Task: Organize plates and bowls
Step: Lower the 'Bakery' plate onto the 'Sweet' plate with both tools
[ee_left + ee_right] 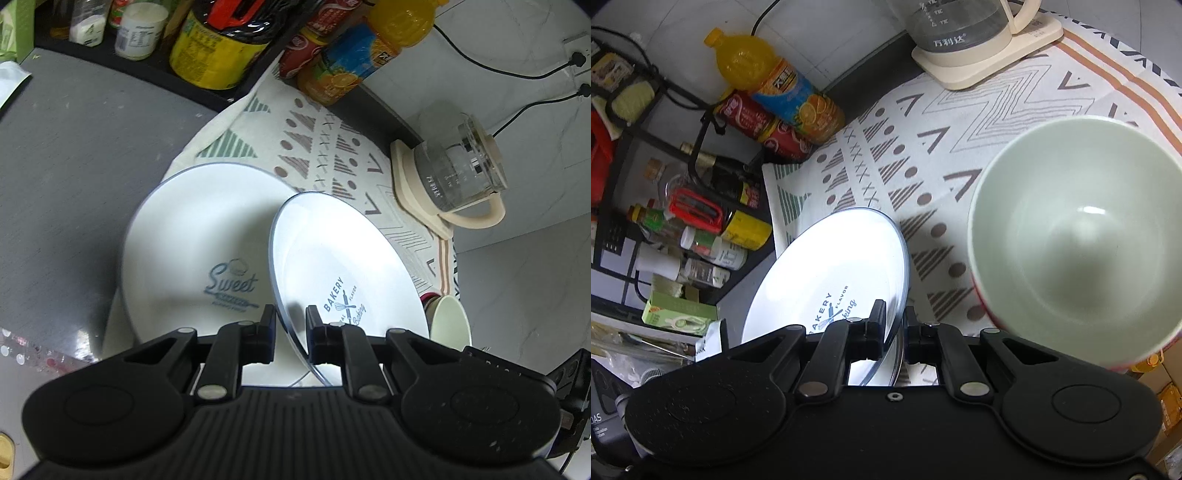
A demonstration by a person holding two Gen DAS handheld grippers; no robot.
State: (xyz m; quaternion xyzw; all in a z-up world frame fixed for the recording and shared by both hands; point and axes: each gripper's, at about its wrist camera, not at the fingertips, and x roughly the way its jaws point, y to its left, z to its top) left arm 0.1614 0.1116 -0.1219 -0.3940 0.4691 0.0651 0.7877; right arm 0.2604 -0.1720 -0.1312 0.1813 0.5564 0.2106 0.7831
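A white plate printed "Bakery" (332,258) hangs tilted above the patterned cloth (332,147). My left gripper (291,325) is shut on its near rim. In the right wrist view the same plate (831,266) slants off to the left, and my right gripper (894,325) is shut on its edge. A second white plate printed "Sweet" (199,240) lies flat on the cloth, left of and partly under the held plate. A pale green bowl with a red outside (1071,229) is close on the right, also seen past the plate's right rim as the bowl (448,325).
A glass kettle on a cream base (458,173) stands at the cloth's far right, with cords to wall sockets. Orange and red drink bottles (783,85) and a rack of condiment jars (683,206) line the back left. Dark grey counter (74,166) lies left of the cloth.
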